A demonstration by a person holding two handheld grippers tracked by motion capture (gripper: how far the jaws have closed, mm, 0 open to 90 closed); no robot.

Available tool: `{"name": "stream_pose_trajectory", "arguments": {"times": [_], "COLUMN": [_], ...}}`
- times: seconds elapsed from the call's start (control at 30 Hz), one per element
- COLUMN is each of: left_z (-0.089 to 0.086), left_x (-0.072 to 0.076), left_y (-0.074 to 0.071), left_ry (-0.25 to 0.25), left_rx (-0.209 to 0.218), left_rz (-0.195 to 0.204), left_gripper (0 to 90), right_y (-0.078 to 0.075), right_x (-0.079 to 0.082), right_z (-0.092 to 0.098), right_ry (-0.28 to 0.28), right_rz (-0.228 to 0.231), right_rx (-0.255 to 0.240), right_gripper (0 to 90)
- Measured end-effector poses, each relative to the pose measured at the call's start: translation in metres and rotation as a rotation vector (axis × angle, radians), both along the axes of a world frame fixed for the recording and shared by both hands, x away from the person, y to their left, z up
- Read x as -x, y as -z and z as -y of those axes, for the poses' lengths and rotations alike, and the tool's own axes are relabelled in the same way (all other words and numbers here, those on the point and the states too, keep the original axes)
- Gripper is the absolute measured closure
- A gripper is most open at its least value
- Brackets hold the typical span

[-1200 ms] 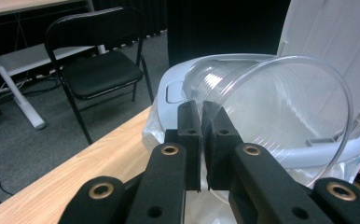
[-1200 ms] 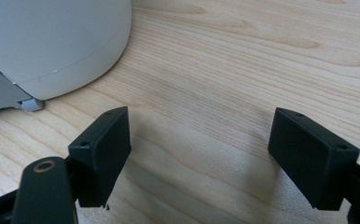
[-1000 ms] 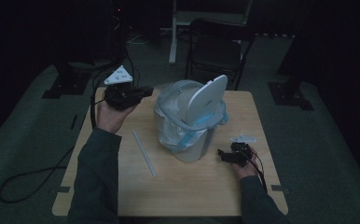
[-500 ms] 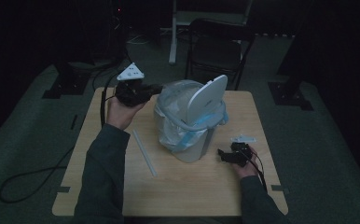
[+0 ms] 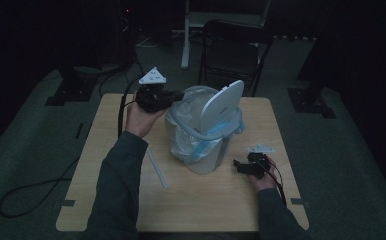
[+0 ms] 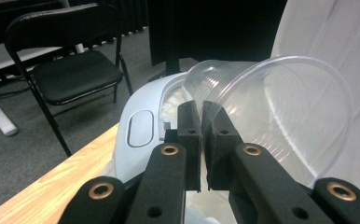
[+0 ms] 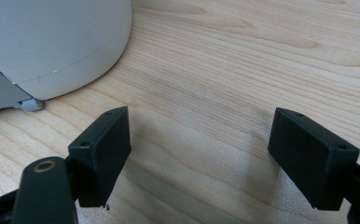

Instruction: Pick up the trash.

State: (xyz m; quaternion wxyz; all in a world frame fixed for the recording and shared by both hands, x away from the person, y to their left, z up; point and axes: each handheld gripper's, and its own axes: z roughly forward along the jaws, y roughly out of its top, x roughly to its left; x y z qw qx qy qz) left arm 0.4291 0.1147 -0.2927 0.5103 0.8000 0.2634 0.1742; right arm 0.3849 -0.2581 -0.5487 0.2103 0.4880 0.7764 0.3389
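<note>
Over the far left rim of the lidded bin [image 5: 206, 135], the left gripper [image 6: 201, 135] pinches a clear plastic cup [image 6: 280, 116]; releasing it inside looks next. Right gripper [image 7: 199, 158] rests spread on the table [image 7: 243, 70].

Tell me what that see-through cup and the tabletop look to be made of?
The cup looks like thin clear plastic: glossy, ribbed, background showing through. The tabletop looks like pale wood or wood-look laminate: matte, with visible grain lines.
</note>
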Motion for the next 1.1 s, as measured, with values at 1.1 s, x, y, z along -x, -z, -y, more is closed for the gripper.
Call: {"name": "stream_pose_trajectory", "arguments": {"times": [1.1], "left_z": [0.025], "left_x": [-0.014], "left_y": [0.013], "left_ry": [-0.012], "left_rx": [-0.025], "left_rz": [-0.038], "left_gripper": [87.1], "right_y": [0.000], "right_x": [0.000], "right_z": [0.000], "right_ry": [0.000], "right_rz": [0.000], "right_rx": [0.000], "right_gripper": [19.8]}}
